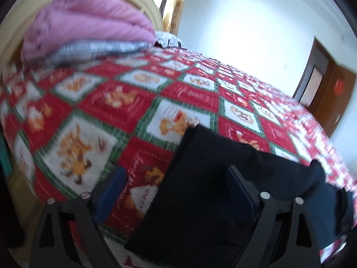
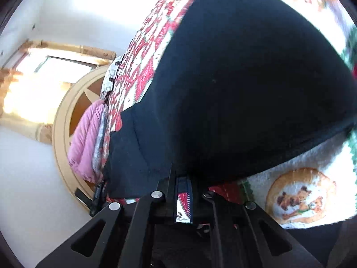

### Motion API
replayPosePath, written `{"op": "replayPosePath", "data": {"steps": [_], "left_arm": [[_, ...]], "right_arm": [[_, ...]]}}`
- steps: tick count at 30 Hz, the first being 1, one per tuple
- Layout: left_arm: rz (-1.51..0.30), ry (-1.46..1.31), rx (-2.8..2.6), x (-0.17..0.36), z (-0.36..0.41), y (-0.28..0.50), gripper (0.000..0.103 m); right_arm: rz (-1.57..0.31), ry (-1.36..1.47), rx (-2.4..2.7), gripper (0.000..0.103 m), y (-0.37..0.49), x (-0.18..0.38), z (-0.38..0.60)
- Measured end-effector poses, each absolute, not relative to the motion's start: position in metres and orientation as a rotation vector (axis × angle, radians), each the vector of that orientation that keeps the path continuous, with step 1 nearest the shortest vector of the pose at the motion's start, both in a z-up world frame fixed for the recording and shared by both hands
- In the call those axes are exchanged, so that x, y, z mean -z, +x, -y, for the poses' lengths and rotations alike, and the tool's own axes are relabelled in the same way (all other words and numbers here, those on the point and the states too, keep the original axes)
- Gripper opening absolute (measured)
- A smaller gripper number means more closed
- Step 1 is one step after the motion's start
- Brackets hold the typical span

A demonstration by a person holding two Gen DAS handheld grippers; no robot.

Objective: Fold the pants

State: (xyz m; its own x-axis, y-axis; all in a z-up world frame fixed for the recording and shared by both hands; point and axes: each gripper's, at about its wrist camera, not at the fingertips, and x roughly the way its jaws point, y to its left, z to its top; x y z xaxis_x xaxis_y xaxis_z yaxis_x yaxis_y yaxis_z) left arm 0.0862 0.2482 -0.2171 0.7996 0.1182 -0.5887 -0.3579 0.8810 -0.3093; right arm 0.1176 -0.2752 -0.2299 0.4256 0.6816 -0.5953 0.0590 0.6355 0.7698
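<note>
Black pants (image 1: 200,189) lie on a bed covered by a red, white and green checked bedspread (image 1: 138,102) printed with cartoon animals, the landmark for everything here. In the left wrist view, the left gripper (image 1: 176,192) hovers low over the bedspread with its two blue-padded fingers (image 1: 111,192) spread wide; one finger stands over bare bedspread beside the pants' edge, the other over the dark cloth, and nothing is clamped between them. In the right wrist view, the right gripper (image 2: 184,192) has its jaws drawn nearly together at the pants' near edge, where the dark fabric (image 2: 245,78) bulges up over the bedspread (image 2: 312,167); whether cloth is actually pinched between them cannot be told. At the far end of the bedspread, a pink blanket (image 1: 89,22) sits on a grey folded cloth (image 1: 96,51) against a tan curved headboard (image 2: 64,116). Beyond the bedspread's far corner stands a brown door (image 1: 332,93) in a white wall (image 1: 245,22). Both views are motion-blurred.
</note>
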Motion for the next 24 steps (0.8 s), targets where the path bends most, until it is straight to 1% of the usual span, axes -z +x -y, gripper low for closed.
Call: {"op": "replayPosePath", "data": {"steps": [3,4,5,6,7,8,9,10,11,12,16,20,24], "left_arm": [[-0.591,-0.382,-0.26,0.218,-0.242,0.088,0.091],[-0.589,-0.378,-0.25,0.218,-0.241,0.089,0.084],[-0.59,-0.38,-0.233,0.217,-0.241,0.089,0.08],[-0.591,-0.379,-0.222,0.216,-0.24,0.09,0.07],[-0.59,-0.381,-0.195,0.214,-0.238,0.09,0.049],[-0.593,-0.386,-0.162,0.211,-0.237,0.091,0.042],[-0.6,-0.375,-0.16,0.208,-0.234,0.092,0.033],[-0.604,-0.372,-0.145,0.205,-0.232,0.092,0.022],[-0.606,-0.373,-0.139,0.204,-0.232,0.091,0.022],[-0.61,-0.38,-0.139,0.203,-0.232,0.091,0.021],[-0.618,-0.465,-0.119,0.203,-0.24,0.087,0.019],[-0.599,-0.557,-0.097,0.198,-0.245,0.081,0.018],[-0.557,-0.558,-0.077,0.174,-0.236,0.074,0.017]], "right_arm": [[-1.059,0.71,-0.438,0.007,0.111,0.217,0.274],[-1.053,0.669,-0.428,0.007,0.108,0.213,0.274],[-1.047,0.635,-0.411,0.007,0.106,0.209,0.275],[-1.04,0.609,-0.393,0.007,0.105,0.206,0.276],[-1.034,0.588,-0.373,0.007,0.104,0.203,0.279],[-1.03,0.577,-0.35,0.011,0.103,0.201,0.284],[-1.025,0.58,-0.33,0.023,0.102,0.198,0.29],[-1.015,0.59,-0.318,0.032,0.101,0.196,0.297],[-0.997,0.603,-0.306,0.045,0.1,0.192,0.304],[-0.976,0.613,-0.297,0.047,0.097,0.189,0.313],[-0.909,0.61,-0.253,0.047,0.099,0.176,0.332],[-0.887,0.61,-0.225,0.047,0.1,0.17,0.346],[-0.856,0.599,-0.189,0.047,0.099,0.166,0.363]]}}
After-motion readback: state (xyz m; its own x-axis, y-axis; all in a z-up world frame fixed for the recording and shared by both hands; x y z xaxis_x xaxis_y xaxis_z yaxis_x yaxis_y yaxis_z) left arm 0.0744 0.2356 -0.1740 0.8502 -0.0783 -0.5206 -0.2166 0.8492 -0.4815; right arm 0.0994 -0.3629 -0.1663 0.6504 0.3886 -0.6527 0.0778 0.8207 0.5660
